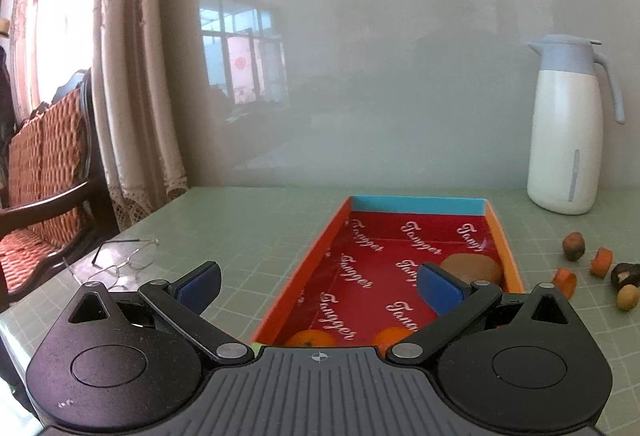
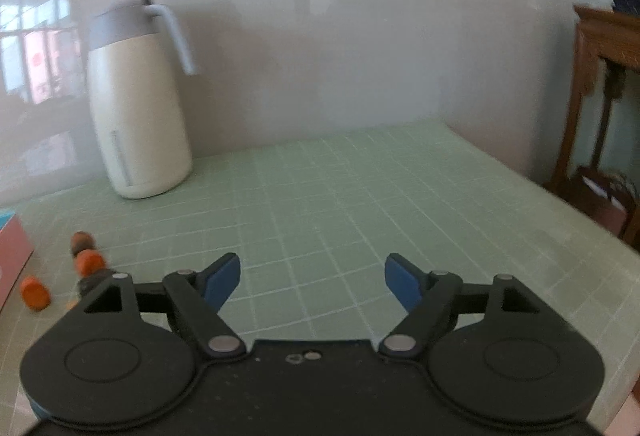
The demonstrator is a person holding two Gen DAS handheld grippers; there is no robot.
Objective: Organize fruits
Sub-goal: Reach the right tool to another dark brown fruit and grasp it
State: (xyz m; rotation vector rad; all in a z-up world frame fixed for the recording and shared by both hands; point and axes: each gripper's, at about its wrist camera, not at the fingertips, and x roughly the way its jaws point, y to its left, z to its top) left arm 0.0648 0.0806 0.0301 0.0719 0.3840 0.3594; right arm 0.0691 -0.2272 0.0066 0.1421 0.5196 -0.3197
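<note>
A shallow red box (image 1: 376,272) with orange walls lies on the green grid mat. In it are a brown kiwi (image 1: 474,268) at the right wall and two oranges (image 1: 310,338) at the near end, partly hidden by my gripper body. My left gripper (image 1: 318,286) is open and empty above the box's near end. Loose pieces lie right of the box: carrot slices (image 1: 602,262), dark brown fruits (image 1: 573,246) and a small tan one (image 1: 627,297). My right gripper (image 2: 312,282) is open and empty over bare mat; carrot pieces (image 2: 89,262) lie to its left.
A white jug with a grey lid (image 1: 566,132) stands by the back wall, also in the right wrist view (image 2: 136,104). Eyeglasses (image 1: 120,260) lie on the mat left of the box. A wooden chair (image 1: 44,164) stands beyond the table's left edge, wooden furniture (image 2: 600,104) at the right.
</note>
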